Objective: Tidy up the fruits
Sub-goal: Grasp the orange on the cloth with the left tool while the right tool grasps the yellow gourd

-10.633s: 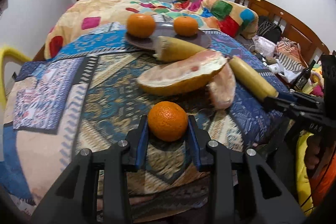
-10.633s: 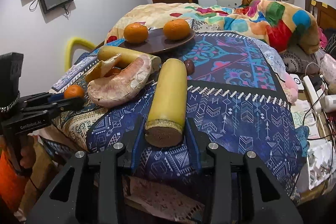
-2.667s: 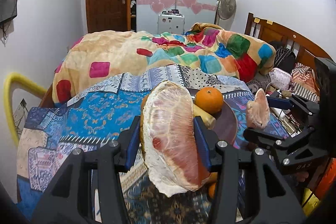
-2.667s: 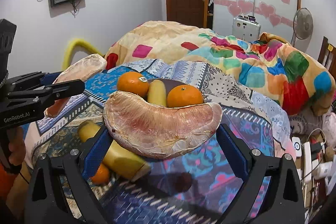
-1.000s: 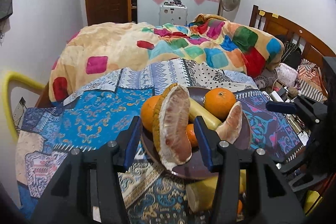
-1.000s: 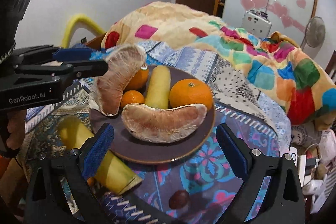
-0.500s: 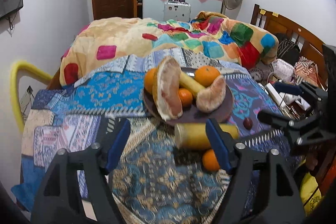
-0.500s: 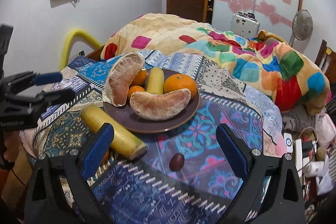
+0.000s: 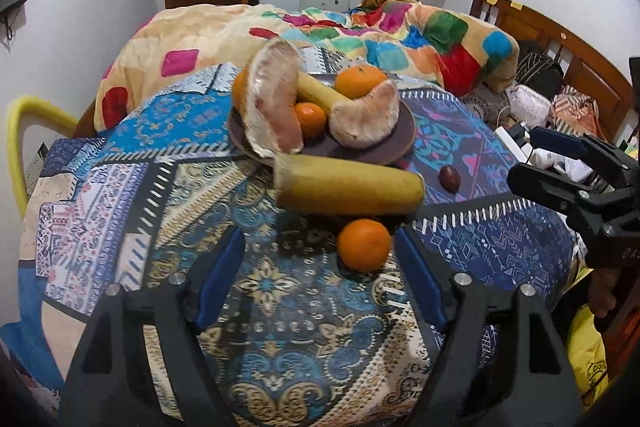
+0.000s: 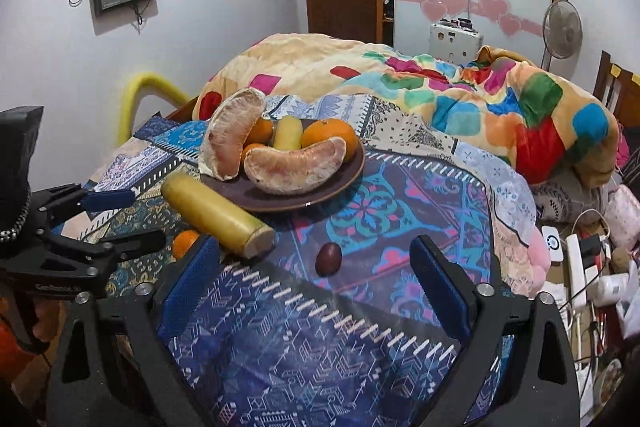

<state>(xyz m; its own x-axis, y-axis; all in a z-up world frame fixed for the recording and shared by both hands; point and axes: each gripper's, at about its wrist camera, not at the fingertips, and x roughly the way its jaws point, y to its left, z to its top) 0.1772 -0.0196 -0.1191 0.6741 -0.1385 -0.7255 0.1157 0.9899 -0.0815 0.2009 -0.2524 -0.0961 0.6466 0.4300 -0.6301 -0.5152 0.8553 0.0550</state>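
A brown plate (image 9: pixel 402 145) (image 10: pixel 344 183) holds two peeled pomelo pieces (image 9: pixel 276 107) (image 10: pixel 296 165), oranges (image 9: pixel 358 81) and a yellow fruit. In front of it on the cloth lie a long yellow fruit (image 9: pixel 348 189) (image 10: pixel 216 213), a loose orange (image 9: pixel 364 245) (image 10: pixel 185 243) and a small dark fruit (image 9: pixel 450 177) (image 10: pixel 328 259). My left gripper (image 9: pixel 320 279) (image 10: pixel 120 219) is open, its jaws closing, with the loose orange between the tips near the right finger, untouched. My right gripper (image 10: pixel 314 287) (image 9: pixel 560 163) is open and closing too; the dark fruit lies between its tips, untouched.
The patterned cloth (image 9: pixel 120 187) covers a table against a bed with a colourful blanket (image 10: pixel 480 99). A yellow chair back (image 9: pixel 20 131) stands at the left. Cables and a power strip (image 10: pixel 576 255) lie low on the right. A wooden headboard (image 9: pixel 560 43) is at the far right.
The left gripper let go of its pomelo piece on the plate and drew back towards me, down over the loose orange. The right gripper also drew back from the plate, its jaws narrowing.
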